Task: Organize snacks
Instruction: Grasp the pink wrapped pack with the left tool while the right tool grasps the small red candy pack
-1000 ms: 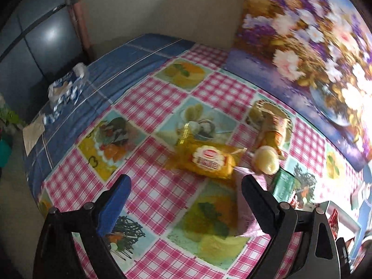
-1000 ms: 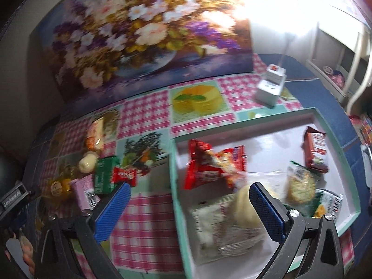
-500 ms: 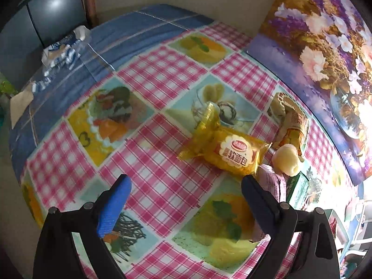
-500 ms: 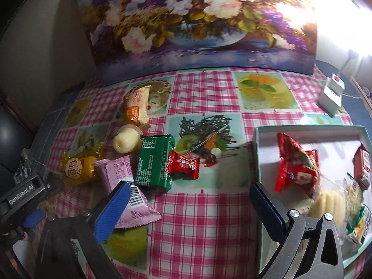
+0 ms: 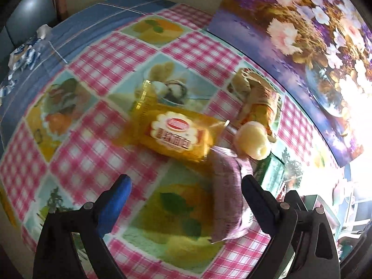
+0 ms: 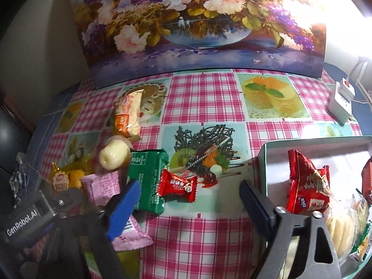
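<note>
Loose snacks lie scattered on the pink-checked tablecloth [image 6: 204,102], in front of a flower painting [image 6: 197,23] propped against the wall. The left gripper [image 5: 186,186] hangs with its jaws spread wide and empty above a yellow packet [image 5: 176,134] bearing a red-and-white badge; its lettering is too smeared to read. A pink wrapper [image 5: 229,197] lies just inside the right-hand finger, though whether they touch I can't say. Beside the pink wrapper are a pale round sweet [image 5: 253,139] and an orange-and-white packet [image 5: 260,102].

The right gripper [image 6: 188,197] has just been narrowing its jaws, but they are not clamped on anything; a small red candy [image 6: 177,186] with white characters lies on the cloth between them, next to a green packet [image 6: 147,176]. On the casing of the left gripper at the lower left I can read "GenRobot.AI". To the right, the teal-rimmed tray [image 6: 262,162] already holds a red bag [image 6: 307,186] and other snacks. A white power adapter [image 6: 341,102] sits beyond it.
</note>
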